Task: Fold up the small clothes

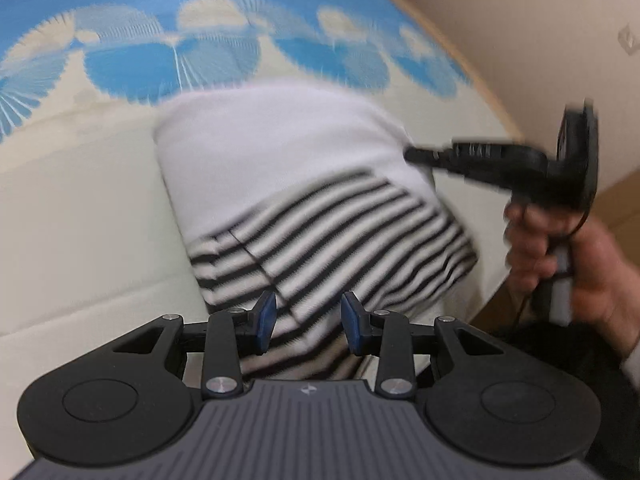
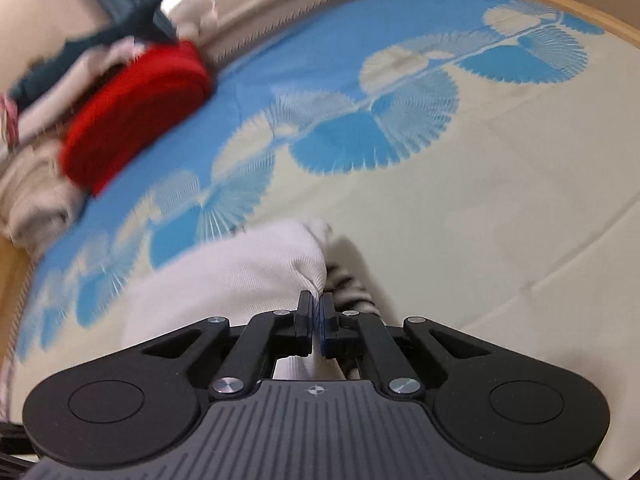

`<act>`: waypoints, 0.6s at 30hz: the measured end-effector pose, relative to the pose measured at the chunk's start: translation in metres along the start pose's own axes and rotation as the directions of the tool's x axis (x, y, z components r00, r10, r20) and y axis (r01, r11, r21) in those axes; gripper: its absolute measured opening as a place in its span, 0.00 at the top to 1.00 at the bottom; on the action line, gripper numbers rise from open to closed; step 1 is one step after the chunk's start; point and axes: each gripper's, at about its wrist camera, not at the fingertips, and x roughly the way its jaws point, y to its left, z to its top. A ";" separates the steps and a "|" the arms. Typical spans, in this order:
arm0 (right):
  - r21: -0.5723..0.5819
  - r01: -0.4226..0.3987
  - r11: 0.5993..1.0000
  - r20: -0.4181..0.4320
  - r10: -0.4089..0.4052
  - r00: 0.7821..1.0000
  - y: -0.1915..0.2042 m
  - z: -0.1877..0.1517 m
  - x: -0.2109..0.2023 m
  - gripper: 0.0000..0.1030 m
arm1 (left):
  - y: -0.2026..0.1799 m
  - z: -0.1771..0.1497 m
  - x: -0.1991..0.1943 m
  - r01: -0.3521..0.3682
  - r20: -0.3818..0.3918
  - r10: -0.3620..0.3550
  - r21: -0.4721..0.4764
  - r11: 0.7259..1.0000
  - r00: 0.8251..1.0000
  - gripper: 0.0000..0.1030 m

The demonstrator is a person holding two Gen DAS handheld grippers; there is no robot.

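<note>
A small white garment with black and white stripes (image 1: 320, 208) lies on the blue and cream patterned cloth (image 1: 80, 184). My left gripper (image 1: 308, 320) is open just above the garment's striped near edge, holding nothing. My right gripper (image 2: 317, 320) is shut on a white fold of the garment (image 2: 248, 276), with striped fabric (image 2: 352, 280) bunched just to its right. In the left wrist view the right gripper (image 1: 412, 155) reaches in from the right over the garment's white part, held by a hand (image 1: 560, 256).
A red folded item (image 2: 132, 112) and a pile of other clothes (image 2: 48, 80) sit at the far left of the cloth. The table's wooden rim (image 1: 472, 60) runs along the right, with a cardboard box (image 1: 540, 32) beyond it.
</note>
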 end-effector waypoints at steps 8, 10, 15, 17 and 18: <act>-0.132 -0.026 0.991 0.036 0.031 0.999 0.021 -0.011 -0.029 0.64 | 0.002 -0.004 0.009 -0.063 -0.036 0.063 0.014 0.998 0.997 0.58; -0.176 -0.084 0.981 0.034 0.091 0.995 0.023 -0.014 -0.041 0.62 | 0.003 -0.004 0.002 -0.045 -0.009 0.045 0.005 0.999 0.999 0.58; -0.259 -0.072 0.963 -0.182 0.024 0.983 0.016 -0.031 -0.021 0.59 | 0.000 -0.002 -0.002 -0.048 0.006 0.048 0.002 0.999 0.999 0.58; -0.271 -0.064 0.960 -0.205 0.007 0.979 0.011 -0.034 -0.020 0.66 | -0.001 -0.002 -0.004 -0.042 0.012 0.042 0.004 0.999 0.999 0.58; -0.258 -0.078 0.963 -0.200 0.025 0.979 0.007 -0.033 -0.023 0.84 | 0.000 -0.001 -0.006 -0.035 0.015 0.035 0.004 0.999 0.999 0.58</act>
